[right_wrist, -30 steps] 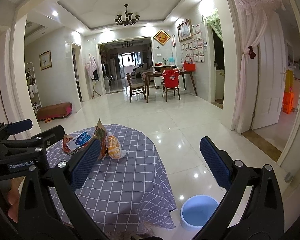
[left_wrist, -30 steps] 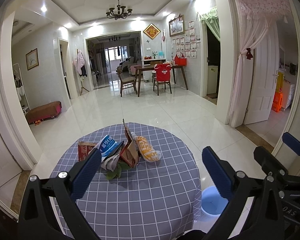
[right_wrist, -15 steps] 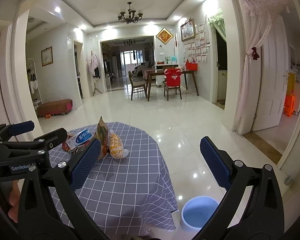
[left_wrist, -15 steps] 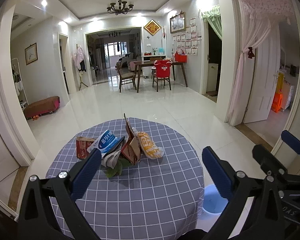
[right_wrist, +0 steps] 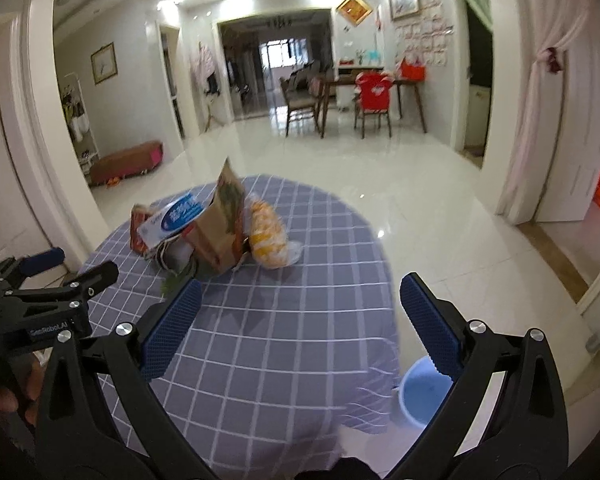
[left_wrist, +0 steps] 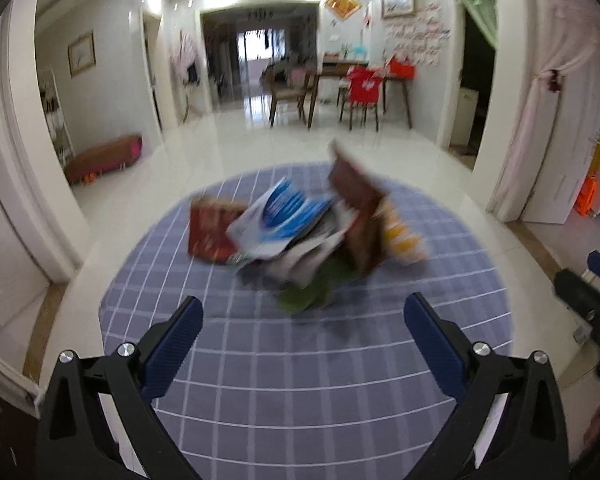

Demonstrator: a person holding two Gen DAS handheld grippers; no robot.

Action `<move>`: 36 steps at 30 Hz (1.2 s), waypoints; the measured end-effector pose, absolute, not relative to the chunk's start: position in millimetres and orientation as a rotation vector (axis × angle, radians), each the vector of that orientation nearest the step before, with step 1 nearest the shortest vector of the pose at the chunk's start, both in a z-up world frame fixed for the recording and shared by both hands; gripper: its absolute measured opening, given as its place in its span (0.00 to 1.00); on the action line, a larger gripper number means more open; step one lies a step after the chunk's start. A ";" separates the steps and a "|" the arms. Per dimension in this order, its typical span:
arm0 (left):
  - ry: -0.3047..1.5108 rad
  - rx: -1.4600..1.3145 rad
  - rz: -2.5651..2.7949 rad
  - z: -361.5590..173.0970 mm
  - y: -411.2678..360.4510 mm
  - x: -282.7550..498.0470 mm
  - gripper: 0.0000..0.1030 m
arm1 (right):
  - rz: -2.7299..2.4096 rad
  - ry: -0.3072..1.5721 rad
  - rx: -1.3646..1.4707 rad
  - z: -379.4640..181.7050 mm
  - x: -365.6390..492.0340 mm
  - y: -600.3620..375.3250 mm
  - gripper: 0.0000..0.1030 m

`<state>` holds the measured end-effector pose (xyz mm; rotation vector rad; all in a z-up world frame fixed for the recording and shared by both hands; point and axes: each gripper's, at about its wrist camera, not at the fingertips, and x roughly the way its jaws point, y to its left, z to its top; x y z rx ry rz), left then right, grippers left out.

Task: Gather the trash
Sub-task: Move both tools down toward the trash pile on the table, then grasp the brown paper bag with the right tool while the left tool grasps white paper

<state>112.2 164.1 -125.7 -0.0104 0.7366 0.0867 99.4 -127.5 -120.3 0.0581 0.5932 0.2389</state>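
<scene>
Left tool (left_wrist: 298, 332): jaws wide apart, holding nothing, above the desk (left_wrist: 300, 380).
Right tool (right_wrist: 298, 320): jaws spread wide, nothing held.
Trash pile (left_wrist: 300, 232): heaped mid-desk, ahead of both tools.
Blue bucket (right_wrist: 424, 396): on the floor beside the desk.

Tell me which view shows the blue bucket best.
The right wrist view. The blue bucket stands on the floor beside the round table, its rim and inside visible past the right gripper, though one finger crosses its right side. The left wrist view does not show the bucket at all.
</scene>
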 end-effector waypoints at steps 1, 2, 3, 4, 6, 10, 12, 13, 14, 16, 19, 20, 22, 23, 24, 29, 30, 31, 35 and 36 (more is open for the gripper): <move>0.748 -0.034 0.085 -131.7 175.1 116.5 0.96 | 0.248 0.611 0.051 -126.9 108.0 -117.4 0.94; 0.759 -0.068 0.081 -137.8 187.9 121.4 0.96 | 0.252 0.621 0.045 -131.1 112.9 -111.3 0.94; 0.763 -0.091 0.075 -141.9 195.4 124.6 0.96 | 0.253 0.628 0.041 -135.5 117.0 -107.4 0.94; 0.764 -0.116 0.066 -145.2 203.4 128.4 0.96 | 0.256 0.639 0.036 -140.4 123.0 -101.6 0.94; 0.751 -0.127 0.057 -147.5 208.2 133.3 0.96 | 0.261 0.658 0.031 -148.3 134.3 -92.3 0.94; 0.740 -0.092 0.030 -151.5 205.6 151.4 0.95 | 0.257 0.677 0.051 -154.9 151.4 -87.7 0.94; 0.738 -0.076 0.035 -150.9 202.9 157.2 0.95 | 0.276 0.682 0.099 -152.8 161.1 -89.6 0.94; 0.736 -0.073 0.046 -150.6 204.3 160.1 0.95 | 0.283 0.681 0.110 -151.8 166.5 -88.1 0.94; 0.733 -0.083 0.055 -149.9 208.7 163.4 0.95 | 0.288 0.682 0.116 -149.5 173.6 -84.8 0.94; 0.735 -0.119 0.069 -148.0 220.0 172.7 0.95 | 0.294 0.672 0.114 -144.0 184.6 -76.0 0.94; 0.726 -0.140 0.106 -143.9 237.0 186.9 0.95 | 0.301 0.661 0.090 -137.8 206.8 -55.6 0.94; 0.729 -0.141 0.116 -143.9 241.1 191.3 0.95 | 0.307 0.663 0.092 -136.9 213.8 -50.9 0.94; 0.739 -0.153 0.129 -146.4 252.0 199.1 0.95 | 0.317 0.674 0.082 -136.0 228.4 -39.3 0.94; 0.744 -0.165 0.125 -149.0 257.2 202.5 0.95 | 0.320 0.675 0.075 -136.7 233.6 -34.6 0.94; 0.751 -0.179 0.118 -152.0 262.0 206.1 0.95 | 0.320 0.683 0.064 -138.7 240.6 -29.5 0.94; 0.802 -0.190 0.072 -168.9 268.2 227.5 0.72 | 0.359 0.766 0.092 -152.2 266.1 -22.7 0.57; 0.811 -0.197 0.064 -172.7 267.4 231.5 0.72 | 0.372 0.782 0.110 -154.5 268.5 -24.2 0.48; 0.819 -0.202 0.058 -177.3 267.8 237.3 0.71 | 0.396 0.792 0.137 -156.0 269.1 -26.3 0.46; 0.839 -0.203 0.038 -189.1 268.5 252.2 0.69 | 0.438 0.803 0.160 -155.5 269.9 -28.5 0.39; 0.842 -0.206 0.017 -191.4 268.2 255.0 0.69 | 0.446 0.806 0.167 -156.4 270.4 -28.9 0.38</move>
